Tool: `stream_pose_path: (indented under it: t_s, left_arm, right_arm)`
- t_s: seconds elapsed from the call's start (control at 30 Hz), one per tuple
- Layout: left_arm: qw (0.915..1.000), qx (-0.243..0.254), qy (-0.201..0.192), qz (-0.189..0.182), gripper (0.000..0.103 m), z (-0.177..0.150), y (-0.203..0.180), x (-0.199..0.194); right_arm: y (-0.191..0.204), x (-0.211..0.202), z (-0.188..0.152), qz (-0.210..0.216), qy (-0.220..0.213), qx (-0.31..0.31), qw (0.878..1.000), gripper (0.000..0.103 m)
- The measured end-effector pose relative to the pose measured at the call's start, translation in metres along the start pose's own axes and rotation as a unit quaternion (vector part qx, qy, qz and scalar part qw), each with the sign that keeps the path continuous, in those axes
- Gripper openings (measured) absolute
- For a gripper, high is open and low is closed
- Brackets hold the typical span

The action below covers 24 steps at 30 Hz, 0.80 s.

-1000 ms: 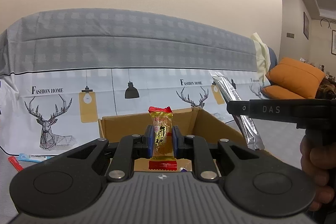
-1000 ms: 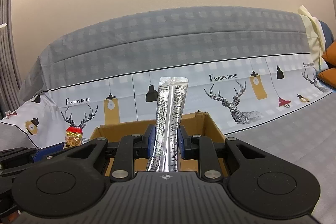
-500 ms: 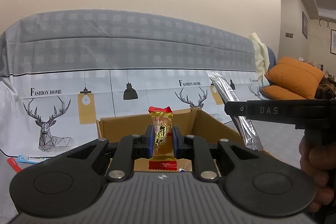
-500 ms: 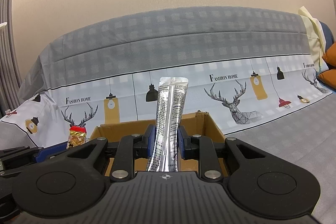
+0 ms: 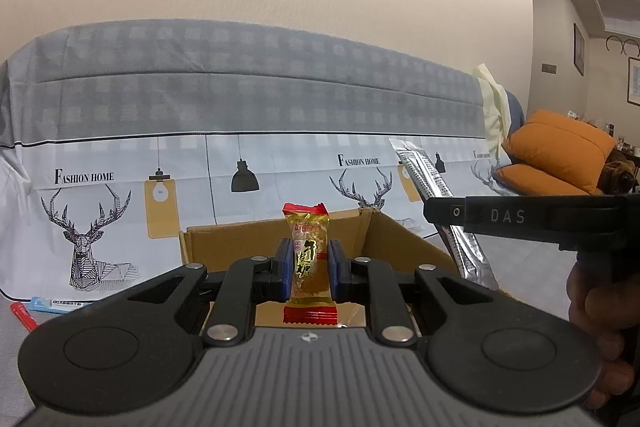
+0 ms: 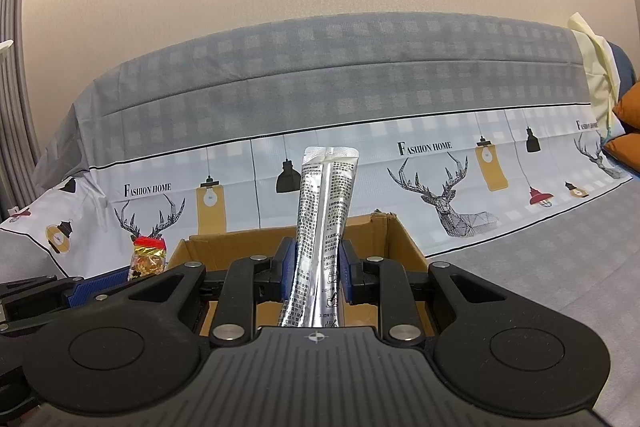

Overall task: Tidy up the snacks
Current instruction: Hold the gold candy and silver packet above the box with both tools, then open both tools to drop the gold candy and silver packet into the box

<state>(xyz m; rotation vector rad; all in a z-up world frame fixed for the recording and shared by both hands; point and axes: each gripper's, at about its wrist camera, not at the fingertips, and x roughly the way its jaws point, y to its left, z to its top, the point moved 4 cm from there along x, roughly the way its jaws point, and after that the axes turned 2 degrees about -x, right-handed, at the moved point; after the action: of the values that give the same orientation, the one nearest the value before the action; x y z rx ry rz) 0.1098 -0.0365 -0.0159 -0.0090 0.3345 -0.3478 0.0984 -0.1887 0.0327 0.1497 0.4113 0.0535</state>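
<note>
Up front, left wrist view: left gripper (image 5: 309, 269) clamps a candy (image 5: 307, 259) upright between its blue pads, red ends sticking out above and below, over the open box (image 5: 404, 243). Right gripper (image 5: 452, 217) with a foil stick (image 5: 436, 195) shows at right.

Right wrist view: right gripper (image 6: 318, 267) pinches the foil stick (image 6: 322, 227) at its lower half, upright, above the box (image 6: 396, 243). Left gripper (image 6: 102, 285) with the candy (image 6: 148, 259) sits at left.

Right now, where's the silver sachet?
The silver sachet stands upright, clamped in the right gripper above the open cardboard box, right of the left gripper's peanut candy.
</note>
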Motion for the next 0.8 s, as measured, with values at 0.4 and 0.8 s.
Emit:
stream_pose_path:
  t_s: [0.4, 0.8]
  left_arm:
    - [0.9999, -0.004, 0.007, -0.011, 0.024, 0.0000, -0.0022, 0.0014]
    - [1.0000, -0.001, 0.005, 0.005, 0.030, 0.0013, 0.0038, -0.0056]
  right_arm:
    - [-0.0019, 0.0030, -0.0021, 0.003, 0.009, -0.002, 1.000, 0.030]
    - [-0.0001, 0.0091, -0.0040, 0.000, 0.023, 0.008, 1.000, 0.043]
